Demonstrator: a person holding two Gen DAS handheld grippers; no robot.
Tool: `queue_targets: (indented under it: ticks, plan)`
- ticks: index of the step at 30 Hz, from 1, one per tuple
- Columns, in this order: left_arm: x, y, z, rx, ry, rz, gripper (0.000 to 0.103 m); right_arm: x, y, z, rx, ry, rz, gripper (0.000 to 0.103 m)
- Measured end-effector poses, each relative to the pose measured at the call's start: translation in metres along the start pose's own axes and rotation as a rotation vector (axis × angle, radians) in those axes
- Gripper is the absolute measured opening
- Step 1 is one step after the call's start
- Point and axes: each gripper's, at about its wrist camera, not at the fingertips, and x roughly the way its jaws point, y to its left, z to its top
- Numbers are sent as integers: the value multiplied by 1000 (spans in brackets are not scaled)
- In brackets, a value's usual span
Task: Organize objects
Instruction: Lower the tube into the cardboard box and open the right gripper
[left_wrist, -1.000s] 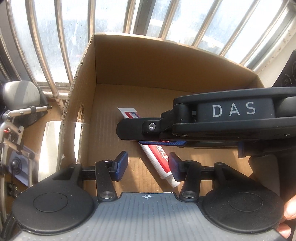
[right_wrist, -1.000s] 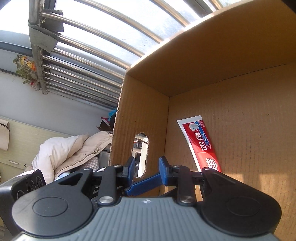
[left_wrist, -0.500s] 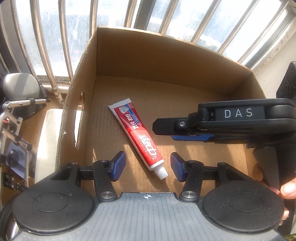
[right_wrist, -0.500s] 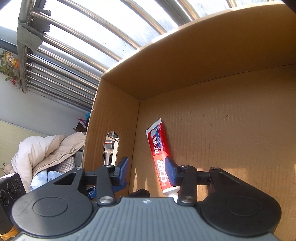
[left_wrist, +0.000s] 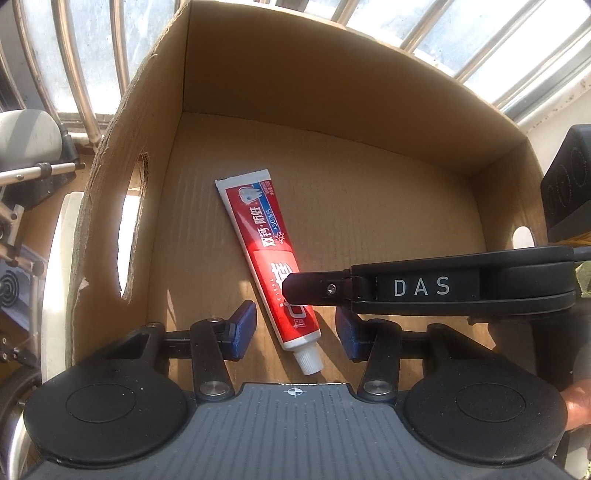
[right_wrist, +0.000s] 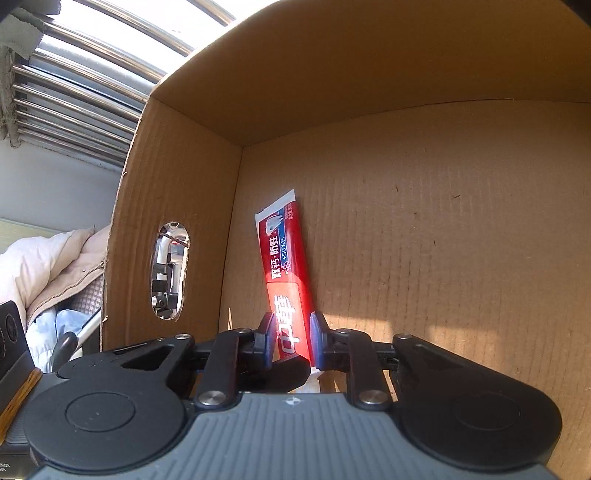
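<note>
right gripper (right_wrist: 293, 341) now clamps toothpaste tube (right_wrist: 286, 266) | left gripper (left_wrist: 293, 334) closing, lower

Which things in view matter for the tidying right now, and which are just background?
In play:
- toothpaste tube
- cardboard box
- right tool, shut on the tube
- left tool, closing, pads clear of the tube

Background:
- window bars
- beige jacket

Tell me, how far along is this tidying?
Done: the toothpaste lies flat on the floor of the box, the only item inside. In hand: the right hand-held gripper is shut on the tube near its cap end. Left: unclear, since no other items to sort are visible.
</note>
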Motion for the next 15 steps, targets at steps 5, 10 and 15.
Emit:
queue_targets:
  ticks: [5,10,15]
  plan:
    - [-6,-1,-2,5,4,-6,47,7,7,3,-8,31,9,21]
    - [-5,0,-1,9,-11,-3,47,15,11,12,-21,29,31,21]
    - [-7,-3,-4,17,-29,12,47,22,14,18,-30,29,71,21]
